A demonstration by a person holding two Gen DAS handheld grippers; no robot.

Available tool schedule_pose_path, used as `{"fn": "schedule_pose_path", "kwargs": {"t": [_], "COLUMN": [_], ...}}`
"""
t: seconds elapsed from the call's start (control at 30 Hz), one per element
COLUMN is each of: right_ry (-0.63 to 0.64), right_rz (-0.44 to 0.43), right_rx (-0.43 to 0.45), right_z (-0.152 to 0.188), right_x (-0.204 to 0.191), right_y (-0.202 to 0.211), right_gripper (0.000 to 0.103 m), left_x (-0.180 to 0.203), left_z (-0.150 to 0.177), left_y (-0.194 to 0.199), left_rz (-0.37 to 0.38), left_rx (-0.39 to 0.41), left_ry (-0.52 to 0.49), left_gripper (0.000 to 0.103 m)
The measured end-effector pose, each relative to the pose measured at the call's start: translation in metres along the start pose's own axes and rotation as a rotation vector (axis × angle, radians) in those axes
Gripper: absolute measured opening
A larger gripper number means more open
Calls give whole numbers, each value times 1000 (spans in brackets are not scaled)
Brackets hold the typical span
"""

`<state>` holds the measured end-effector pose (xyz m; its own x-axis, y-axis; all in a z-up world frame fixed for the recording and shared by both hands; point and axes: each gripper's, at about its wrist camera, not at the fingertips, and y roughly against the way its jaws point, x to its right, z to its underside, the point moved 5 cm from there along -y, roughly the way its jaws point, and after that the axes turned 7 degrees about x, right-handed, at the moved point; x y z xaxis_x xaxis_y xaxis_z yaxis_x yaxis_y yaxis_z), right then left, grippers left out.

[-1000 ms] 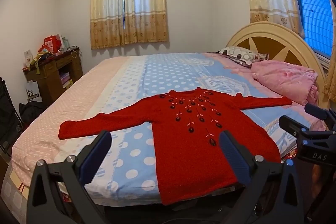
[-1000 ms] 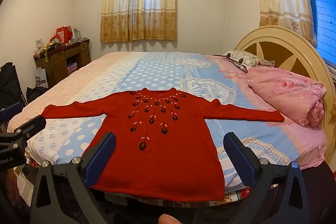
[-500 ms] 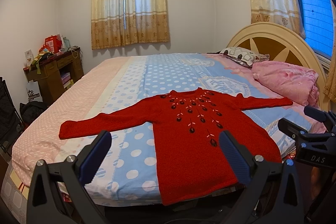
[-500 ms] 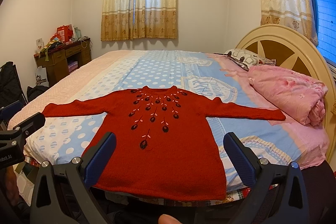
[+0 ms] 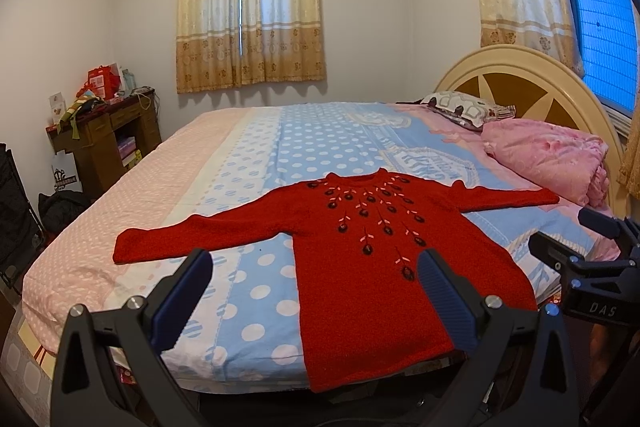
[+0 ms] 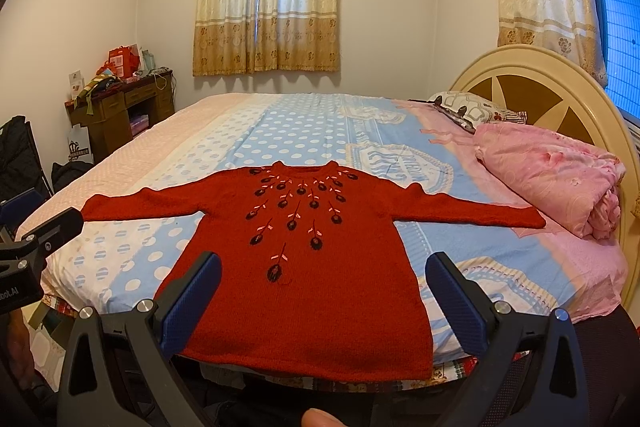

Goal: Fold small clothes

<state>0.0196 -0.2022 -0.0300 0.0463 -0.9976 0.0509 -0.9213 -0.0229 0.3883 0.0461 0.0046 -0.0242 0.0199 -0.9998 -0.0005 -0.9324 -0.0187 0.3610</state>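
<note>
A small red knit sweater (image 5: 372, 251) with dark embroidered flowers lies flat and face up on the bed, both sleeves spread out; it also shows in the right wrist view (image 6: 304, 259). Its hem hangs at the bed's near edge. My left gripper (image 5: 316, 291) is open and empty, held in front of the hem, left of the sweater's middle. My right gripper (image 6: 324, 291) is open and empty, centred before the hem. Each gripper shows at the edge of the other's view: the right one (image 5: 584, 259), the left one (image 6: 36, 239).
The bed (image 5: 248, 163) has a blue dotted and pink sheet. A folded pink quilt (image 5: 548, 155) and a pillow (image 5: 464, 107) lie by the cream headboard (image 5: 520, 75) at right. A wooden desk (image 5: 104, 139) with clutter stands at left.
Both grippers have drifted slightly toward the bed and the sweater looks a little nearer. The sweater has not moved and both grippers stay open.
</note>
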Motion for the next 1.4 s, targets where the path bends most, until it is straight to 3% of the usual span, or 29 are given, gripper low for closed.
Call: {"fn": "schedule_pose_path", "kwargs": {"t": [1.4], "right_ry": [-2], "right_rz": [0], "right_rx": [-19], "right_z": [13], "right_x": [-2], "right_y": [-6], "right_gripper": [102], "left_x": [-6], "left_z": [8], "left_y": [-5], "left_rz": [-10], "left_rx": [-14], "left_ry": [6], "left_gripper": [103]}}
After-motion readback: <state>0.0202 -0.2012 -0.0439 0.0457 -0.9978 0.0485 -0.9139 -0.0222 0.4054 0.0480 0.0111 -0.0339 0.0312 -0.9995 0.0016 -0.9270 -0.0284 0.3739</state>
